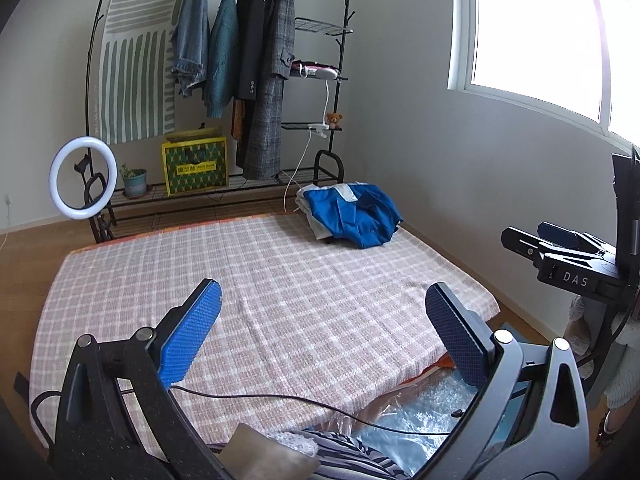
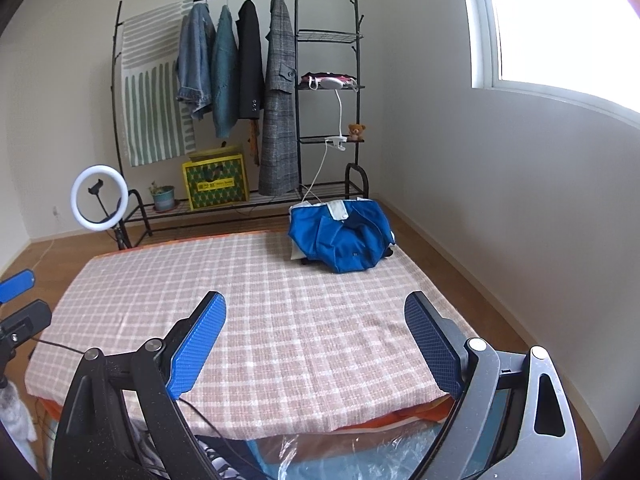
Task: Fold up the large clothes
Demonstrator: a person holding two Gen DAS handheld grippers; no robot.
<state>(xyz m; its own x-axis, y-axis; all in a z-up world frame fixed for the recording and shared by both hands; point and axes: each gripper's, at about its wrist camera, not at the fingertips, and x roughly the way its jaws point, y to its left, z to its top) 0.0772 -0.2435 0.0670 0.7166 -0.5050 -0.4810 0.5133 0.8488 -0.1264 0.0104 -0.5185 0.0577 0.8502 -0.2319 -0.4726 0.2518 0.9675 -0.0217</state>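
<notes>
Left gripper [image 1: 322, 304], right gripper [image 2: 316, 314] level above checked mat [image 2: 280, 320], fingers apart, empty; blue garment [image 2: 344, 240] far corner.

Checked mat [image 2: 280, 320] lies bare ahead of both wide-spread grippers; blue garment pile [image 2: 344, 236] occupies its one o'clock corner, clothes rack [image 2: 240, 100] beyond at twelve, ring light [image 2: 99, 199] at ten.

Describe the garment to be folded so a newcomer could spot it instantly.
Start at the checked mat covering the floor, then look to its far right corner, near the clothes rack. The blue garment lies crumpled there, the only bright blue clothing with white trim, and not on a hanger.
</notes>
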